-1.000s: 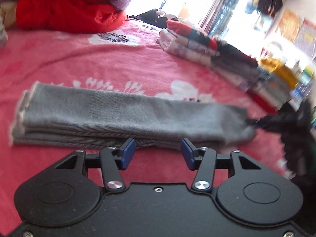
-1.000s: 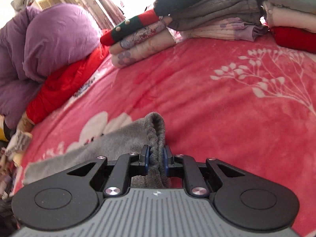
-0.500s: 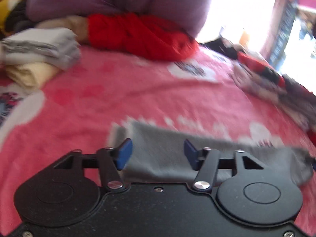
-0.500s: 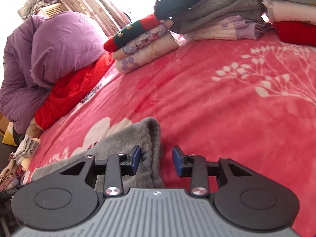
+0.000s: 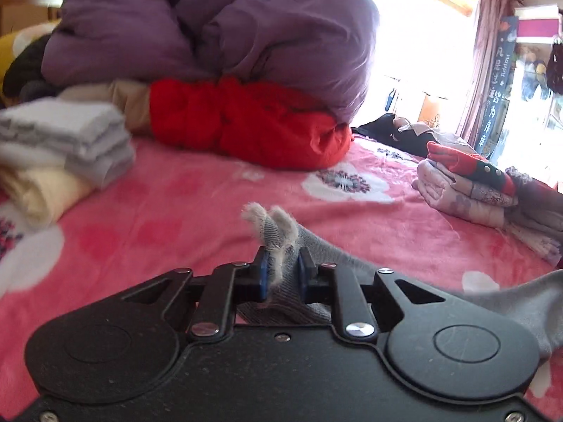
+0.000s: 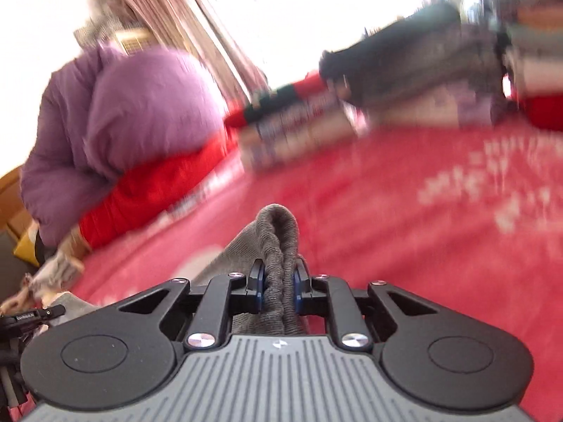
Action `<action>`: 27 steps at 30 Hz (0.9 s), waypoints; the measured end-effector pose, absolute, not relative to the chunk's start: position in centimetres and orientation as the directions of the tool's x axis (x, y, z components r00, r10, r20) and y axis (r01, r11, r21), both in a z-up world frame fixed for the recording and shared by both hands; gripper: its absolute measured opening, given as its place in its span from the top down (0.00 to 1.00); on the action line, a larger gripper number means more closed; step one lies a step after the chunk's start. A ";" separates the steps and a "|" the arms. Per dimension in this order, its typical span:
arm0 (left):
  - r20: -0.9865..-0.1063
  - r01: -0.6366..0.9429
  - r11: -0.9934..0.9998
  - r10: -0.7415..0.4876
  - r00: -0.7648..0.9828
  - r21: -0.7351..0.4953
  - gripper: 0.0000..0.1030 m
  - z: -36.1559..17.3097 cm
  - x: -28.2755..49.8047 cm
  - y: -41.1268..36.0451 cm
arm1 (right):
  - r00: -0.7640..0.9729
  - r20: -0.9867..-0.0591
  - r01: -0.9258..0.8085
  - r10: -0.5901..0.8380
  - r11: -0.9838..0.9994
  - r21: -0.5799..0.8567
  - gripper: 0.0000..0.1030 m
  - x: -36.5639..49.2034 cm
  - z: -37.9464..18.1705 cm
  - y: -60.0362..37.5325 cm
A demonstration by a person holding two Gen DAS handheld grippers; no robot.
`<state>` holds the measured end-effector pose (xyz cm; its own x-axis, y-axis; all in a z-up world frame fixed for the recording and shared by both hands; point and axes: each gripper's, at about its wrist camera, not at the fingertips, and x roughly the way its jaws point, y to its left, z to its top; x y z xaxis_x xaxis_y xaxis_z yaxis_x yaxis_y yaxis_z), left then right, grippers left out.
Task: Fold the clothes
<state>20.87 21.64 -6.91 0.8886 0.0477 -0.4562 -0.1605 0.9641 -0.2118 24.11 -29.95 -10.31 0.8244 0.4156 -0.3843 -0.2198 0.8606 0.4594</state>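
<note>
Left wrist view. I am seeing the left tool (image 5: 281, 272) pinching one end of the grey knit garment (image 5: 281, 235), its blue pads (image 5: 261, 274) pressing the cloth from both sides. Two fuzzy corners of the garment are sticking up just past the pads. The rest of the cloth is trailing off to the right, over the pink floral bed cover (image 5: 176, 204). Items lying on the bed:
- purple padded quilt (image 5: 211, 24), sitting on top of a red padded jacket (image 5: 246, 123), at the far side;
- folded grey and cream stack (image 5: 59, 147), at the left edge;
- folded stack with a red and green piece on top (image 5: 471, 183), at the right.

Right wrist view, blurred in its upper part. I am seeing the right tool (image 6: 278, 288) clamping the other end of the grey knit garment (image 6: 278, 232); a thick rolled fold is rising between its pads (image 6: 256, 285) and curling forward over the bed cover (image 6: 404, 218). Items showing beyond:
- purple quilt (image 6: 133, 116) over the red jacket (image 6: 155, 186), at the left;
- folded piles (image 6: 404, 84), smeared, at the top right.
</note>
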 end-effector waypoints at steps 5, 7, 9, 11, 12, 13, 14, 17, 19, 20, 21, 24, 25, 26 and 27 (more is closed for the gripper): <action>-0.605 -0.272 0.943 0.104 0.790 -0.193 0.56 -9.1 23.5 22.4 | 0.793 -0.514 -0.149 0.326 0.923 0.356 0.66 26.3 -11.7 -29.5; -0.574 -0.272 0.932 0.091 0.814 -0.239 0.52 -8.7 23.0 22.9 | 0.798 -0.509 -0.134 0.323 0.919 0.372 0.59 26.4 -11.6 -30.1; -0.546 -0.272 0.924 0.085 0.833 -0.271 0.52 -8.2 22.7 23.3 | 0.811 -0.485 -0.130 0.328 0.908 0.398 0.56 26.3 -11.6 -30.8; -0.520 -0.267 0.919 0.082 0.850 -0.291 0.52 -7.7 22.4 23.6 | 0.817 -0.470 -0.140 0.334 0.905 0.401 0.55 26.2 -11.5 -30.9; -0.514 -0.255 0.926 0.081 0.854 -0.279 0.52 -7.5 22.6 23.4 | 0.818 -0.465 -0.150 0.338 0.907 0.394 0.55 26.2 -11.4 -30.7; -0.510 -0.240 0.936 0.079 0.857 -0.257 0.52 -7.3 22.8 23.1 | 0.819 -0.461 -0.161 0.341 0.908 0.386 0.55 26.2 -11.3 -30.5; -0.506 -0.224 0.946 0.077 0.859 -0.236 0.52 -7.2 23.0 22.7 | 0.820 -0.457 -0.171 0.344 0.909 0.379 0.55 26.2 -11.2 -30.4; -0.514 -0.192 0.967 0.081 0.854 -0.166 0.52 -7.2 23.7 21.8 | 0.823 -0.444 -0.202 0.355 0.912 0.356 0.55 26.1 -11.0 -29.9; -0.523 -0.168 0.976 0.073 0.849 -0.136 0.52 -7.5 24.2 21.3 | 0.824 -0.436 -0.221 0.362 0.914 0.341 0.55 26.1 -10.8 -29.5; -0.531 -0.156 0.981 0.071 0.844 -0.116 0.52 -7.7 24.5 21.1 | 0.826 -0.434 -0.225 0.361 0.916 0.333 0.55 26.0 -10.8 -29.4; -0.544 -0.149 0.984 0.074 0.836 -0.095 0.52 -7.9 24.8 21.0 | 0.829 -0.429 -0.230 0.359 0.918 0.323 0.55 25.9 -10.7 -29.3; -0.564 -0.132 0.990 0.081 0.822 -0.051 0.53 -8.6 25.5 20.6 | 0.834 -0.420 -0.240 0.357 0.921 0.307 0.55 25.8 -10.6 -29.1; -0.568 -0.128 0.991 0.086 0.819 -0.035 0.55 -8.7 25.6 20.5 | 0.833 -0.421 -0.241 0.359 0.920 0.308 0.56 25.9 -10.6 -29.1; -0.571 -0.123 0.992 0.091 0.816 -0.018 0.64 -8.9 25.8 20.3 | 0.833 -0.420 -0.241 0.360 0.919 0.311 0.58 25.9 -10.6 -29.2; -0.574 -0.119 0.993 0.096 0.813 -0.002 0.69 -9.0 25.9 20.1 | 0.833 -0.419 -0.240 0.361 0.919 0.314 0.58 26.0 -10.6 -29.3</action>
